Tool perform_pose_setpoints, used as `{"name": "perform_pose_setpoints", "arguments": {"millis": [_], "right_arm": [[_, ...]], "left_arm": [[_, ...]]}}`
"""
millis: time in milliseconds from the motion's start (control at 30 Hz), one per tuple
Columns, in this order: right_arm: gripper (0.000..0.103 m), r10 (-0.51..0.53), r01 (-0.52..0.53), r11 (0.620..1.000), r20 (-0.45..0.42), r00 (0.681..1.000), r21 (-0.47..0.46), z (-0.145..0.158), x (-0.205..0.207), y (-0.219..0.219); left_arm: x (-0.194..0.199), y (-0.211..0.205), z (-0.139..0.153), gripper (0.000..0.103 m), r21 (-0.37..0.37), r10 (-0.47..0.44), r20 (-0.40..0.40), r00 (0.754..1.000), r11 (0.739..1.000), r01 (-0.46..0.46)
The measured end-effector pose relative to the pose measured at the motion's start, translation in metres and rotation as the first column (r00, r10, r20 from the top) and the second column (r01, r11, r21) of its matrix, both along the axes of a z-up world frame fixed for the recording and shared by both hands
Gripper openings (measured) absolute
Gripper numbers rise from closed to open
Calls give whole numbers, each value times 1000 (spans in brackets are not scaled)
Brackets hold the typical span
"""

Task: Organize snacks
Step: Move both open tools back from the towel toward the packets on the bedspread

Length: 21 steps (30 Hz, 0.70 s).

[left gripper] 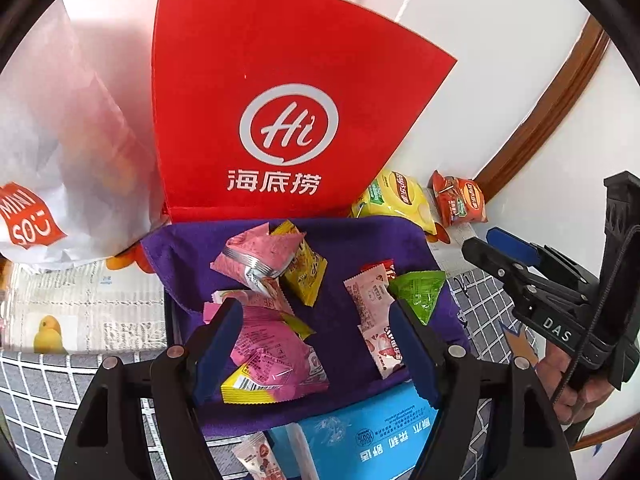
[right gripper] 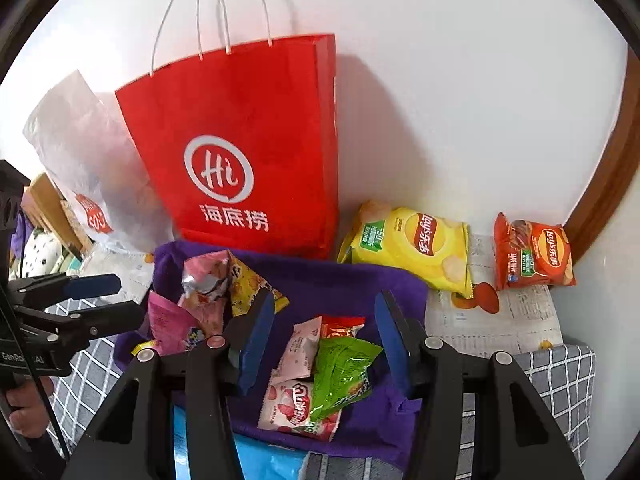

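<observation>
Small snack packets are seen scattered over a purple cloth (left gripper: 352,240) spread on a checked surface, which may be a bed or a covered worktop; which of the two cannot be told. Behind the cloth's far edge a red paper bag (right gripper: 240,152) is stood upright against the wall, apparently as a container ready to receive items, and a white plastic bag (left gripper: 68,128) is leaned beside it at the far left. Two crisp bags, a yellow crisp bag (right gripper: 416,248) and a red crisp bag (right gripper: 532,256), are laid flat past the cloth's far right corner, near the wall and apart from the loose packets, perhaps already sorted as a group.

The left gripper (left gripper: 316,344) is held low over the near left part of the cloth with its fingers spread wide and nothing clamped; a pink packet (left gripper: 276,356) lies just inside the left finger and a yellow one is tucked under it. The right gripper (right gripper: 324,340) is likewise released, its fingers parted on either side of a green packet (right gripper: 340,372) and a strawberry-printed packet (right gripper: 296,404) near the cloth's near right edge. Each tool appears to be poised over its own cluster so that a packet can be straddled before closing. A blue pack (left gripper: 372,436) is partly covered by the cloth's near edge. Sorting is judged to be at an early stage.
</observation>
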State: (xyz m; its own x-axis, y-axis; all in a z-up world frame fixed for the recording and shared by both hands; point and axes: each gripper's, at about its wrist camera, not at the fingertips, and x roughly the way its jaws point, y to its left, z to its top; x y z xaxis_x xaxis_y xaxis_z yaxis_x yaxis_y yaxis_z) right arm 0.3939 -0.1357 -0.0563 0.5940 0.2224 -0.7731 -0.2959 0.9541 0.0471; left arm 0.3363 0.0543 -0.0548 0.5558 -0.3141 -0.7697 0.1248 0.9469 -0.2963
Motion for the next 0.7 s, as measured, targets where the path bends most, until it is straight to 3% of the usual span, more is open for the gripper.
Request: {"name": "perform_pose_setpoints", "arguments": {"millis": [467, 600, 700], "right_arm": [[52, -15, 16, 1000, 39, 999, -20, 22, -85, -1], [52, -14, 14, 1000, 10, 1000, -9, 21, -113, -1], [52, -8, 8, 1000, 1, 1000, -14, 17, -132, 4]], "left_arm": [[-36, -6, 46, 74, -9, -15, 73, 997, 1000, 15], [-57, -9, 60, 74, -31, -27, 91, 996, 999, 30], [-81, -11, 64, 74, 32, -32, 103, 994, 999, 28]]}}
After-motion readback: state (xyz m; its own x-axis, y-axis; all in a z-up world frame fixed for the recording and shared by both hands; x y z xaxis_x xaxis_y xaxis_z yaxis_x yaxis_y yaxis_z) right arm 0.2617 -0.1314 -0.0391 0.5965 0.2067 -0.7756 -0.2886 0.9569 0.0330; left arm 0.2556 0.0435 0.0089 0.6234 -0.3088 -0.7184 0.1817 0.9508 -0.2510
